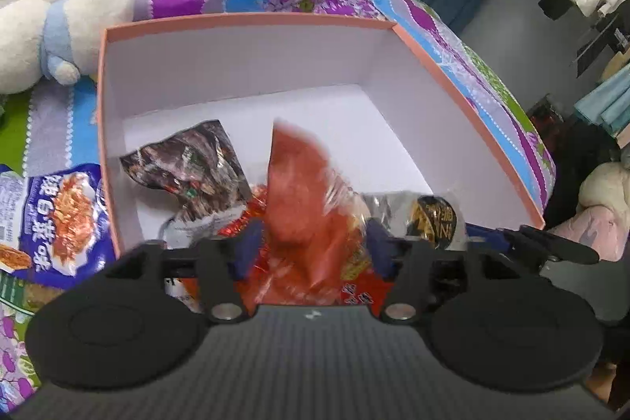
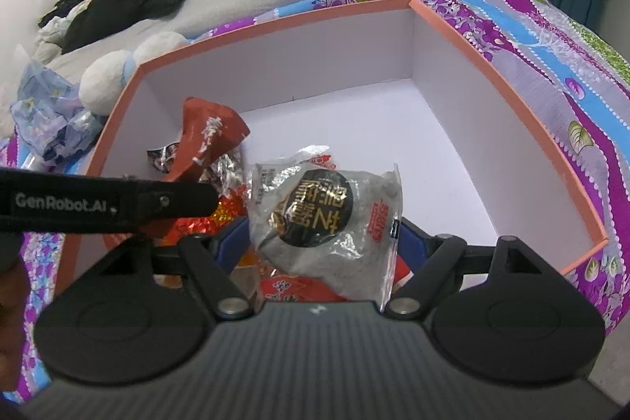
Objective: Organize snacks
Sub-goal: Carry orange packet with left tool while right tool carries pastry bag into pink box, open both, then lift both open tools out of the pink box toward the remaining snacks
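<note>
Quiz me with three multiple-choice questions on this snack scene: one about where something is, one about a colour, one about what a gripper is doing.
1. Where does the blue packet lie?
A. inside the box
B. on the bedspread, left of the box
C. on the pillow

2. What colour is the box's rim?
A. green
B. black
C. salmon pink

3. What is between the right gripper's fingers?
A. a silver packet
B. a plush toy
C. nothing

Answers:
1 B: the blue packet lies on the bedspread, outside the left wall of the box.
2 C: the rim is salmon pink, the inner walls white.
3 A: the right gripper has the silver packet between its fingers, above the box. The left gripper likewise has a red packet between its fingers.
</note>
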A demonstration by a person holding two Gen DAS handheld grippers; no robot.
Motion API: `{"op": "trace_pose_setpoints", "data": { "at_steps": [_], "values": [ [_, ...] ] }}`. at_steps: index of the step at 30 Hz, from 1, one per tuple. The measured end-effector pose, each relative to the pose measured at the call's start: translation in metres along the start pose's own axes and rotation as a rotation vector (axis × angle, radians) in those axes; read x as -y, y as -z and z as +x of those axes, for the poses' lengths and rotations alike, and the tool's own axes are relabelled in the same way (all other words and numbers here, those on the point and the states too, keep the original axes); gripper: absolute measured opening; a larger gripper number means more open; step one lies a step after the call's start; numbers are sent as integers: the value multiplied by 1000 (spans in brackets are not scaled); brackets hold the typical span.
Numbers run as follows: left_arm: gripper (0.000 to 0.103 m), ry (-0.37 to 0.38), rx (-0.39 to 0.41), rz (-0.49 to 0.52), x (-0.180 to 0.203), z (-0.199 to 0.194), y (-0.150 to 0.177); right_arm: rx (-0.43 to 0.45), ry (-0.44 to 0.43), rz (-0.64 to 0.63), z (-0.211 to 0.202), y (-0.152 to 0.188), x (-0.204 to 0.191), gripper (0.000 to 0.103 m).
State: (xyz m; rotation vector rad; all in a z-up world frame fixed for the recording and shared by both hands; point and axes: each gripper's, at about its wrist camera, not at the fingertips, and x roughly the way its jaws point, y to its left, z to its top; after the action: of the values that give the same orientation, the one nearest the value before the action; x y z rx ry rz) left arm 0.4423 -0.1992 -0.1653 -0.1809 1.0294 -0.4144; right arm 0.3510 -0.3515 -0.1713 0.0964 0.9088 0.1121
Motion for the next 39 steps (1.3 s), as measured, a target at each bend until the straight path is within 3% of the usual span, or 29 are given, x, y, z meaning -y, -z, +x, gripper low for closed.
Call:
{"op": "trace_pose_setpoints", "data": {
  "at_steps": [6, 19, 29, 39],
  "values": [
    [74, -22, 43, 4, 0, -34, 2, 40, 12, -21, -20, -1, -6, 86],
    [74, -33, 239, -3, -1, -158, 24, 236, -34, 7, -112, 0, -34, 86],
    [74, -39, 337, -24, -17, -237, 70, 315, -79, -9, -163, 24, -69, 86],
    [74, -62, 383, -81, -40, -286, 132, 345, -128, -32, -190, 62, -110, 86]
  ]
}}
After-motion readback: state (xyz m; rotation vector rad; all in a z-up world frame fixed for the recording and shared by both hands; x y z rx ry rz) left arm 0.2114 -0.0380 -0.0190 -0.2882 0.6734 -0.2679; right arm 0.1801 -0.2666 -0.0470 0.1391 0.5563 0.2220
